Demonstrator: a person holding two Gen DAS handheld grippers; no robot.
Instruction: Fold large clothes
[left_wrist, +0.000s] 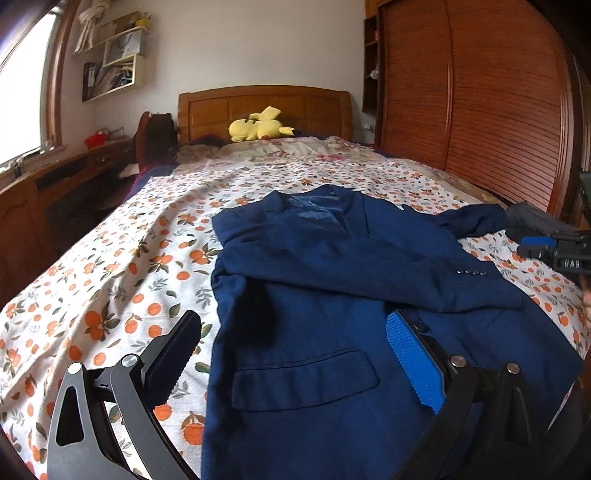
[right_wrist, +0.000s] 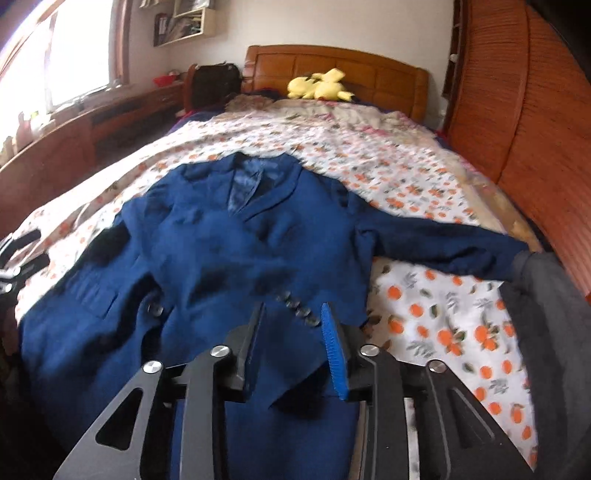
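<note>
My jacket (left_wrist: 332, 295) lies face up across the middle of the bed (left_wrist: 110, 280), one sleeve (left_wrist: 369, 273) already crossed over the chest. My left gripper (left_wrist: 295, 354) hangs open above the hem. My right gripper (right_wrist: 293, 325) is partly open over the cuff, gripping nothing. Next, I judge, the far sleeve (right_wrist: 443, 247) needs folding in.

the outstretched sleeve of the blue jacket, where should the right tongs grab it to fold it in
Grip the sleeve near its cuff end, by the dark grey garment. It lies flat, stretched sideways off the jacket across the bedsheet, so come from the near edge with one finger sliding under. The right tongs look open and free.
</note>
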